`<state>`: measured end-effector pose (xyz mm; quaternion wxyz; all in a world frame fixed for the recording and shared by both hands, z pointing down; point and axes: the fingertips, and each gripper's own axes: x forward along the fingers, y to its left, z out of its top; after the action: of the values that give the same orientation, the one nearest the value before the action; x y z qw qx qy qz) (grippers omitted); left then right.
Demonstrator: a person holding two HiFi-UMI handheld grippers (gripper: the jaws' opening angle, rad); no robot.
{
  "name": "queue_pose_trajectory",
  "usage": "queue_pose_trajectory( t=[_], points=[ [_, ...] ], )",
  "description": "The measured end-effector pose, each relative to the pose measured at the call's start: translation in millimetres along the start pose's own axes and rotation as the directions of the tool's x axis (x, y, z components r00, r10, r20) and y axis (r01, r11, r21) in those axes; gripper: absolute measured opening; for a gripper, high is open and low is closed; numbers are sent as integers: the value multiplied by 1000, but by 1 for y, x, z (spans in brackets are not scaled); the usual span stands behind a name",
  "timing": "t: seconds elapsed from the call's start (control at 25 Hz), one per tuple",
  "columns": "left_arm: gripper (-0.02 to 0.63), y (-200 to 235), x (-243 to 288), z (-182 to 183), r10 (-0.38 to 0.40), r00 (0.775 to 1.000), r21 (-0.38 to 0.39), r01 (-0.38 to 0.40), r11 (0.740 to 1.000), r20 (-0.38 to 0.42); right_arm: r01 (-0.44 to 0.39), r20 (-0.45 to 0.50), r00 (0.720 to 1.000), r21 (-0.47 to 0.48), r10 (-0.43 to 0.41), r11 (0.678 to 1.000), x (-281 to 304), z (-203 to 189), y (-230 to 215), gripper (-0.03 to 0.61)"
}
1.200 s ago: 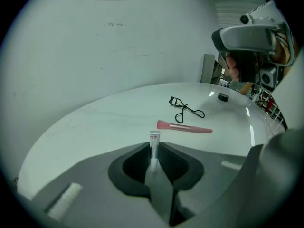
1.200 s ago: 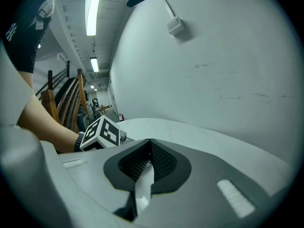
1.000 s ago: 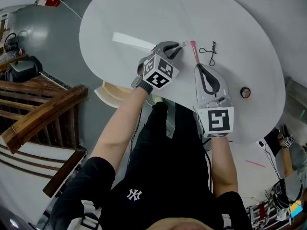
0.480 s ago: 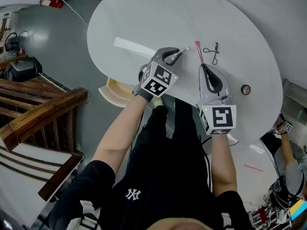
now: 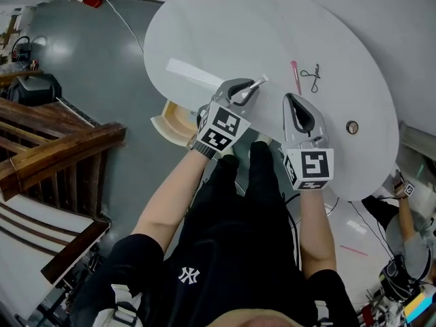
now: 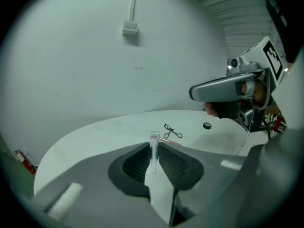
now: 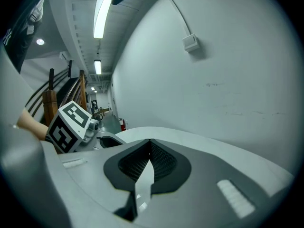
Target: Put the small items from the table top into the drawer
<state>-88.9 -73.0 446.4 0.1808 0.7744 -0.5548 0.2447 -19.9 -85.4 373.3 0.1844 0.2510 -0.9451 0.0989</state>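
Note:
My left gripper (image 5: 249,87) is shut on a small white tube (image 5: 258,82), held above the near part of the white oval table (image 5: 225,26). In the left gripper view the tube (image 6: 153,146) stands between the closed pads. My right gripper (image 5: 292,101) is shut with nothing in it, as the right gripper view (image 7: 149,144) shows. Beyond it on the table lie a pink stick (image 5: 295,77), a black eyelash curler (image 5: 313,75) and a small round cap (image 5: 351,127). The open cream drawer (image 5: 168,123) shows under the table's left edge.
A long white strip (image 5: 194,73) lies on the table left of my left gripper. Wooden stair rails (image 5: 61,155) stand at the far left on the grey floor. A white wall rises behind the table (image 6: 118,70). Another person's hand (image 5: 402,189) is at the right edge.
Both grippers have lifted and drawn back toward me. The left carries the tube with it. The right has come away from the pink stick, which stays on the table.

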Motion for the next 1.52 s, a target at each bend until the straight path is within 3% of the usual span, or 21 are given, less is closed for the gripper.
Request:
queue_pose_trajectory(
  t=[0.56,1.2,1.52],
  points=[
    [60,14,-109,-30,75,995,-37,-73,997,69,-83,-5,997,-60,83,995,7,4,104,21],
    [60,44,-185,-92,160,986,-105,-154,982,51,-208,-48,978,-117,204,971,35,-5,206,21],
    [60,54,-204,-134,196,981,-115,-194,974,4,-253,-63,967,-125,247,959,53,-22,244,21]
  ],
)
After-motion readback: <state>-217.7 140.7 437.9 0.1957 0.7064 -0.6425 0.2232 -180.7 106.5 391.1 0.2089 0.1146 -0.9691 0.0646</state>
